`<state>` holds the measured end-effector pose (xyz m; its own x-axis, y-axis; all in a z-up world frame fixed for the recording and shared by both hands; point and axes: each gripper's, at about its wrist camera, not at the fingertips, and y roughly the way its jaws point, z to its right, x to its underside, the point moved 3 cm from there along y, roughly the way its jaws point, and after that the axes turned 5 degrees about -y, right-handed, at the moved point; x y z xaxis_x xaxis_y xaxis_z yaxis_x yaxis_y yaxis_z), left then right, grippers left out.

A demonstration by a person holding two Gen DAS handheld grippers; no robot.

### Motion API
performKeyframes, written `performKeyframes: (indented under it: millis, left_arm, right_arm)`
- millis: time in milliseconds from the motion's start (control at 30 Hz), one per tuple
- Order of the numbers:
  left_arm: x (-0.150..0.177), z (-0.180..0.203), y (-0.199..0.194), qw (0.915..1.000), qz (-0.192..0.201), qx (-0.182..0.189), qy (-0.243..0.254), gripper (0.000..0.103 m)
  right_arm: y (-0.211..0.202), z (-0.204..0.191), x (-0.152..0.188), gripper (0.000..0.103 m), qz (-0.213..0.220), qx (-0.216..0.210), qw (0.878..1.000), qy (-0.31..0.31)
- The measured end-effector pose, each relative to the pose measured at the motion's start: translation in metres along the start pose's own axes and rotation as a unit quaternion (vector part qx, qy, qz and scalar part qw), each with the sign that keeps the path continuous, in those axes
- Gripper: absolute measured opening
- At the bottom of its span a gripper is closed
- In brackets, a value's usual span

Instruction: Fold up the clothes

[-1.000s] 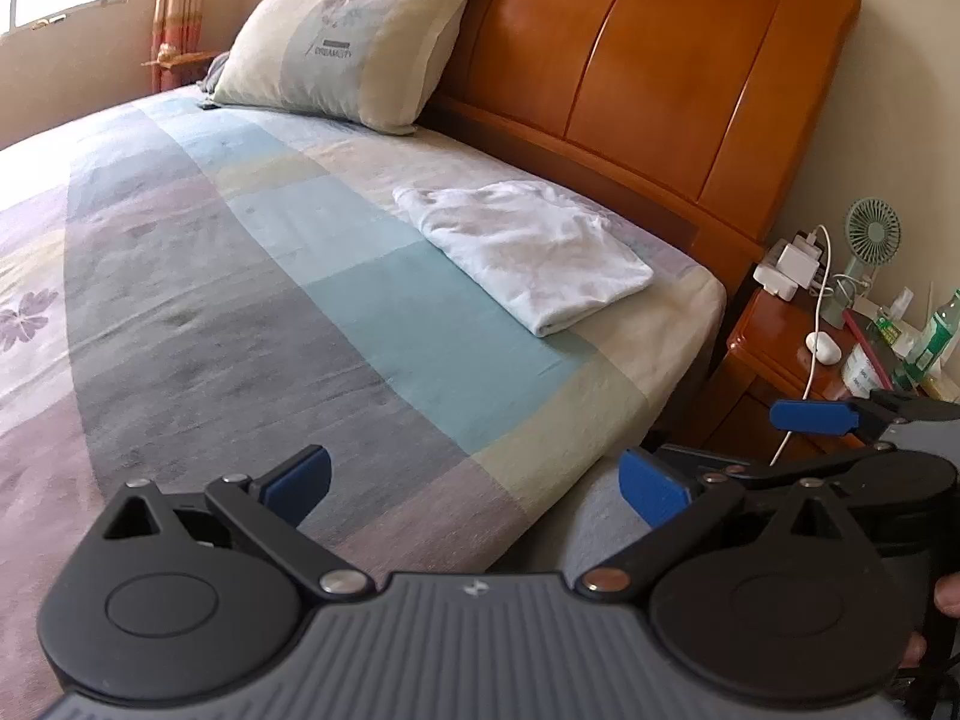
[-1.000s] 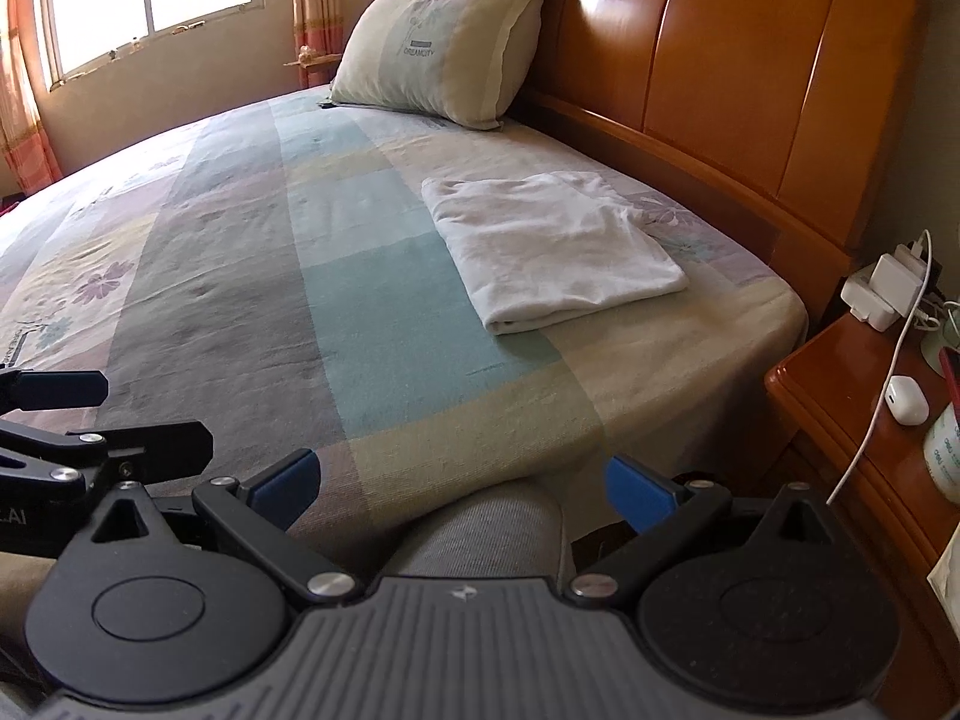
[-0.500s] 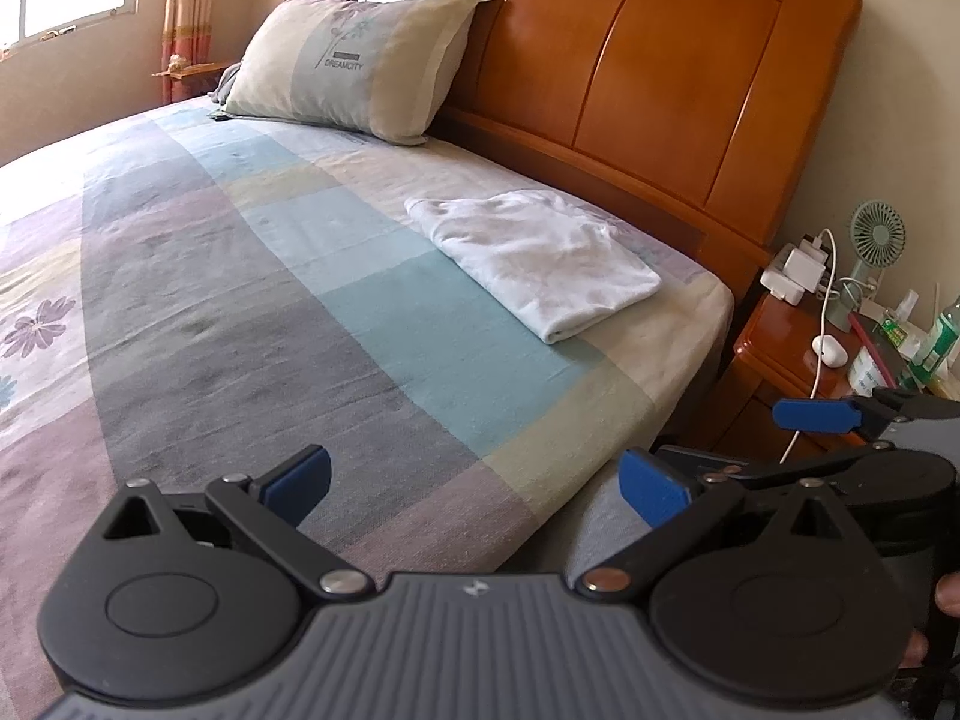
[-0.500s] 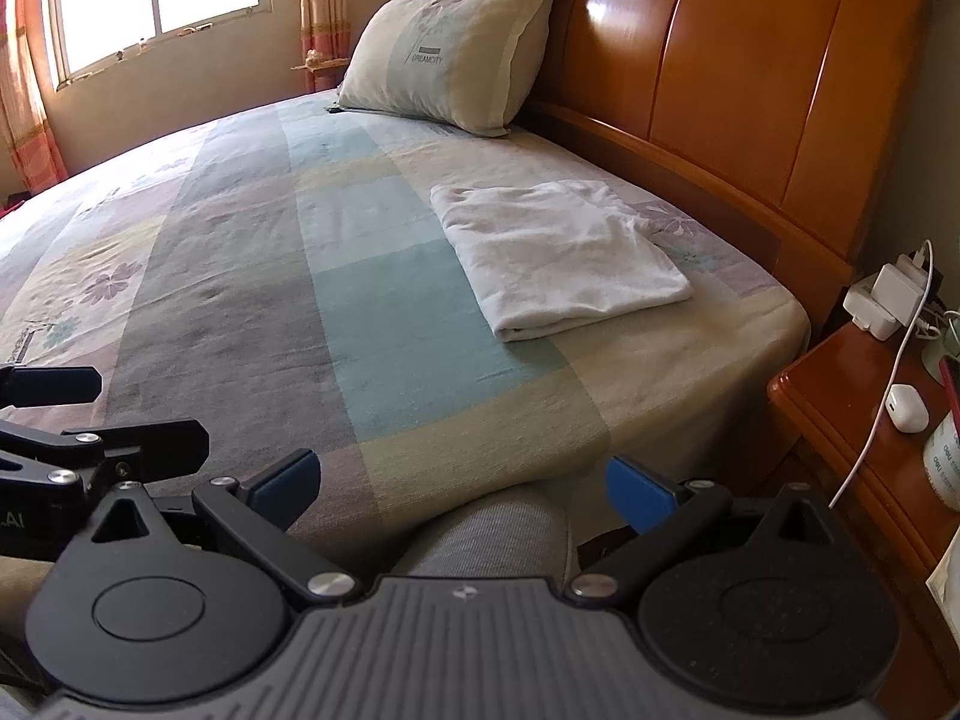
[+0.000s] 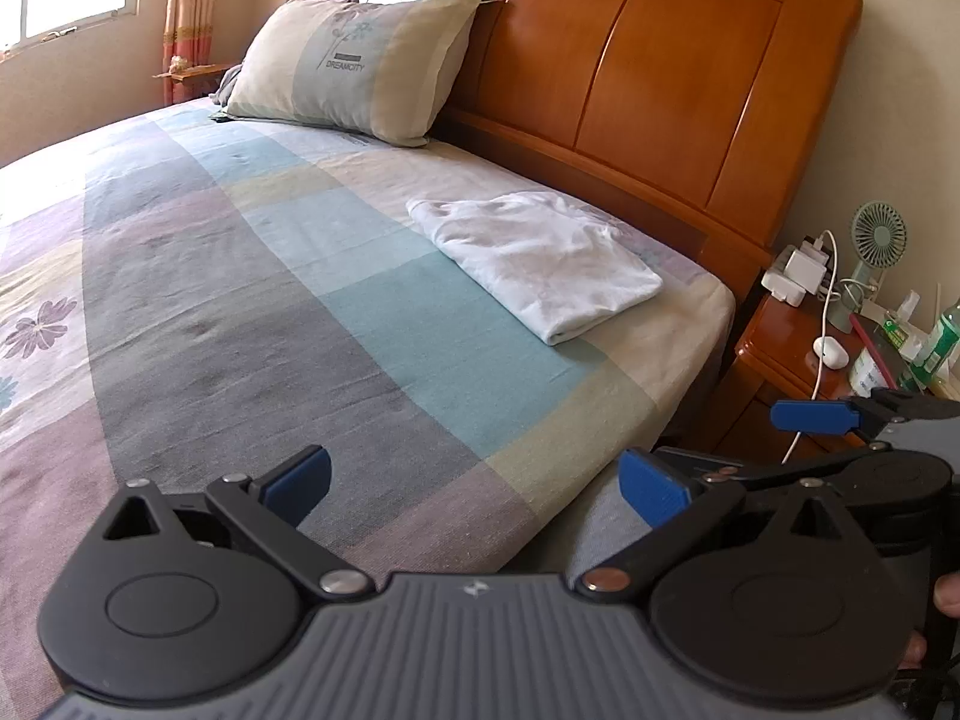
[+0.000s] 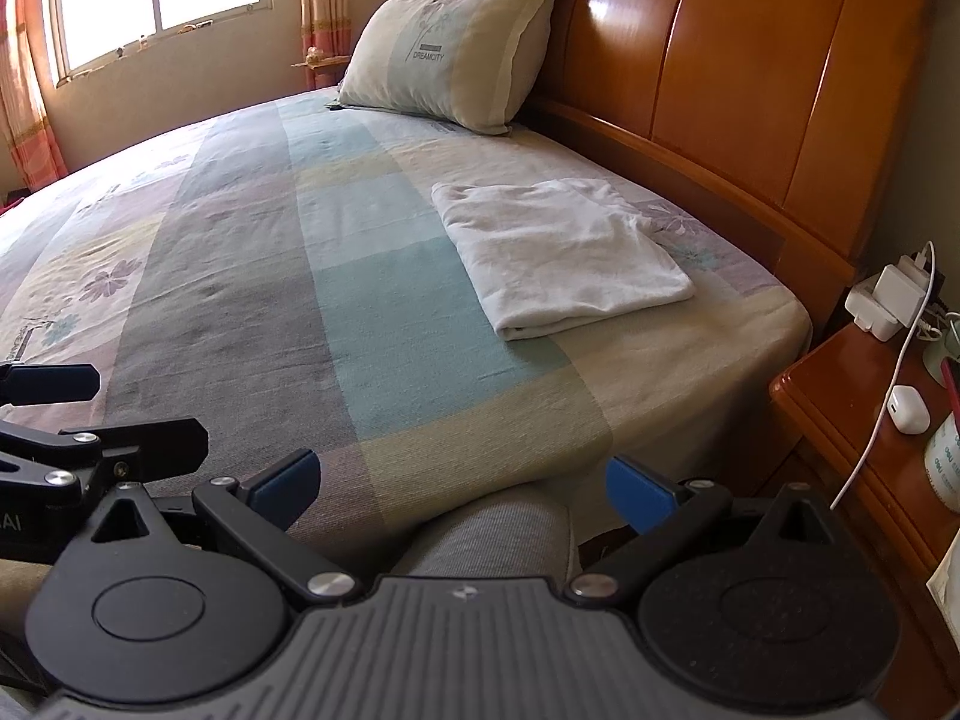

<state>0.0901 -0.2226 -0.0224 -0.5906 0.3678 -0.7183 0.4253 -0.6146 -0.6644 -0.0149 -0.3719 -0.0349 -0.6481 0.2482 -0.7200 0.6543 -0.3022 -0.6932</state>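
Note:
A white garment (image 5: 543,258) lies folded into a flat rectangle on the bed near the headboard, at the right side; it also shows in the right wrist view (image 6: 558,252). My left gripper (image 5: 474,483) is open and empty, held back at the bed's near edge, well short of the garment. My right gripper (image 6: 459,489) is open and empty, above a grey-trousered knee (image 6: 498,531). One blue fingertip of the right gripper shows at the right of the left wrist view (image 5: 813,417). One fingertip of the left gripper shows at the left of the right wrist view (image 6: 51,383).
The bed (image 5: 300,312) has a patchwork sheet and a pillow (image 5: 354,63) against the wooden headboard (image 5: 660,78). A wooden nightstand (image 6: 852,414) at the right holds chargers, a white cable, an earbud case, a small fan (image 5: 876,240) and bottles.
Both grippers have drawn slightly back and tilted up, so the garment sits a little lower and farther in both views. Both stay open. The garment has not moved.

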Motion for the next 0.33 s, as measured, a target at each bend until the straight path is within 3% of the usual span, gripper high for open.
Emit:
performKeyframes:
  millis: [333]
  left_arm:
    - [-0.0003, -0.0006, 0.001, 1.0, 0.0, -0.002, 0.0, 0.102]
  right_arm:
    - [0.0027, -0.0011, -0.001, 0.103, -0.003, 0.001, 1.0, 0.0]
